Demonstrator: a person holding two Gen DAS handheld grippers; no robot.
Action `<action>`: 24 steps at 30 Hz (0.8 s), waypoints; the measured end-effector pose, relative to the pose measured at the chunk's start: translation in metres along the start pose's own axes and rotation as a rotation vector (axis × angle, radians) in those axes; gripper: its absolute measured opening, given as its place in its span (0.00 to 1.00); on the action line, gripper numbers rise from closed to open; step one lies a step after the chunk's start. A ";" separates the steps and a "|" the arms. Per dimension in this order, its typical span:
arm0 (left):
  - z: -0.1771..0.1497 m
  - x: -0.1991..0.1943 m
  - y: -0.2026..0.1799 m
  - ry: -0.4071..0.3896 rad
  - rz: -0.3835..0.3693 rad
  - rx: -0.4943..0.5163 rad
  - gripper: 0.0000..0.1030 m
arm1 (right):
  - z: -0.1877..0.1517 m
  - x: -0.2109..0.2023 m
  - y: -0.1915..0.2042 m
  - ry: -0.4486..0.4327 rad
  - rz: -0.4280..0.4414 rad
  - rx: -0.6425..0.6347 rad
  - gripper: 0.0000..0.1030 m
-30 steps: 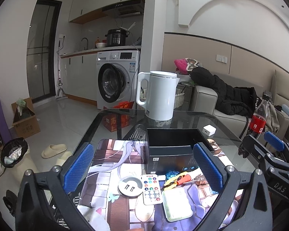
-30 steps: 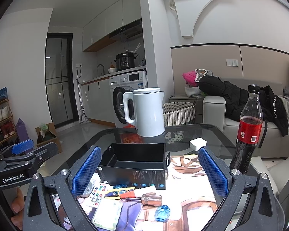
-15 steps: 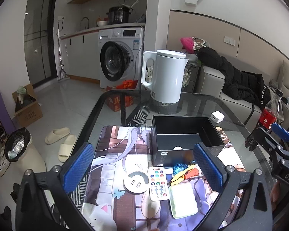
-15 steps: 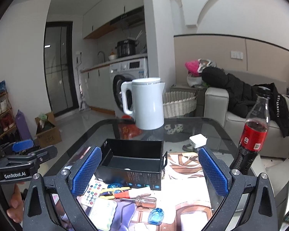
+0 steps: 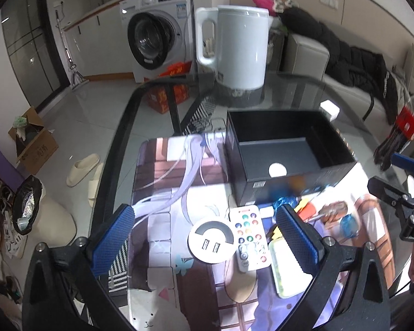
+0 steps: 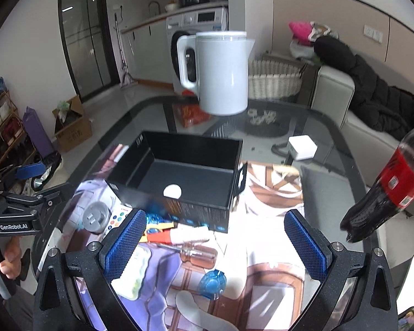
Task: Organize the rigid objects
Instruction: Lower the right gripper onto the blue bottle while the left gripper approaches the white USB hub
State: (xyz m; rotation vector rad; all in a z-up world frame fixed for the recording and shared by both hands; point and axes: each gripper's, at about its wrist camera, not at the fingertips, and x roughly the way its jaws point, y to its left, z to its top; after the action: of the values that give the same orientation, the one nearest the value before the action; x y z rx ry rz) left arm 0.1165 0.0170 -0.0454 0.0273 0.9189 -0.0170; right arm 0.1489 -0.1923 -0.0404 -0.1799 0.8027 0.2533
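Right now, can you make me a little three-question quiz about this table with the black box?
1. True or false: the black box is full of things.
2. Which lies nearest the round white USB hub? A) kettle B) remote control C) cola bottle
3. Fill in: the left gripper has its fingers ____.

Key:
1. False. Only a white round spot shows on its floor.
2. B. The remote control lies right beside the hub; the kettle and cola bottle stand farther off.
3. Open, holding nothing.

Glass table (image 5: 162, 102) bears a printed mat (image 5: 162, 201), white kettle (image 5: 241, 47), cola bottle (image 6: 394, 184)
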 end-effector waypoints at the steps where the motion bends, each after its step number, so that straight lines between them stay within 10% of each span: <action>1: -0.002 0.006 -0.002 0.022 0.000 0.013 0.98 | -0.002 0.008 -0.001 0.025 -0.003 -0.007 0.95; 11: -0.017 0.047 -0.010 0.165 -0.029 0.059 0.83 | -0.053 0.072 0.000 0.322 0.121 0.096 0.69; 24: -0.021 0.079 -0.003 0.244 -0.004 0.038 0.83 | -0.065 0.074 0.011 0.368 0.137 0.051 0.56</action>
State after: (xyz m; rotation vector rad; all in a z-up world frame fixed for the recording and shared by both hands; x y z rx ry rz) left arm 0.1481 0.0148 -0.1210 0.0639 1.1627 -0.0356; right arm 0.1501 -0.1872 -0.1392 -0.1247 1.1877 0.3334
